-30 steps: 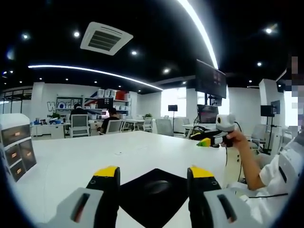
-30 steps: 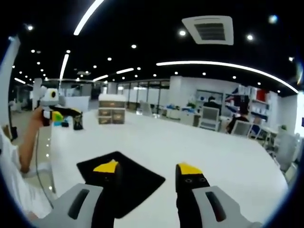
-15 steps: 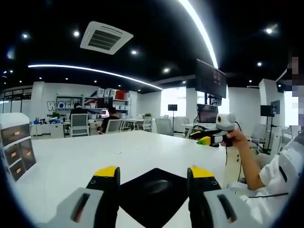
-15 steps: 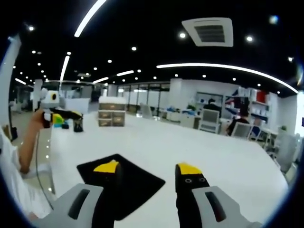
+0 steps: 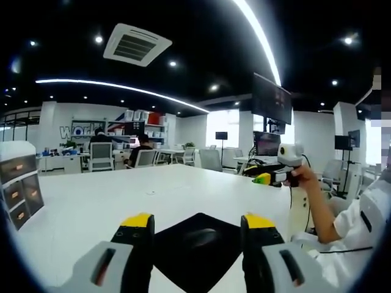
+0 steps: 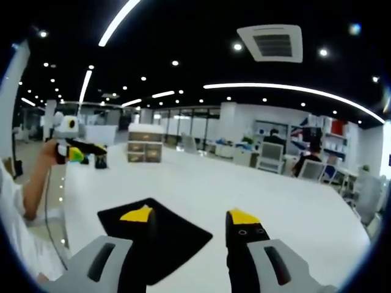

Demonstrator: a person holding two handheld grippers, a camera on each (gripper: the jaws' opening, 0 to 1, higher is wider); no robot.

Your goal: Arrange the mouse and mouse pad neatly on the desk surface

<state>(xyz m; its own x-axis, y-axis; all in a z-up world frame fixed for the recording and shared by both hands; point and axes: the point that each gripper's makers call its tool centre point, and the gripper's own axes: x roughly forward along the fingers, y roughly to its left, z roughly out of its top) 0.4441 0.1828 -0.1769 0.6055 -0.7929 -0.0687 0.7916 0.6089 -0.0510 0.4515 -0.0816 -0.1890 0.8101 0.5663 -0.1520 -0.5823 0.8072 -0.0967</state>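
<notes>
Jaws of both the left gripper [image 5: 197, 227] and right gripper [image 6: 190, 221] stand apart, holding nothing. A black mouse [image 5: 203, 237] sits on the mouse pad [image 5: 189, 259] at six o'clock on the white desk [image 5: 110, 201]

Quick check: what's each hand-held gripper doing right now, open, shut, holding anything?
Left hand-held gripper: open, empty, above the mouse.
Right hand-held gripper: open, empty, beside the mouse pad.

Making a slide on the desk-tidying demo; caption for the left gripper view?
Open left gripper hovers over a black mouse on its black mouse pad.
</notes>
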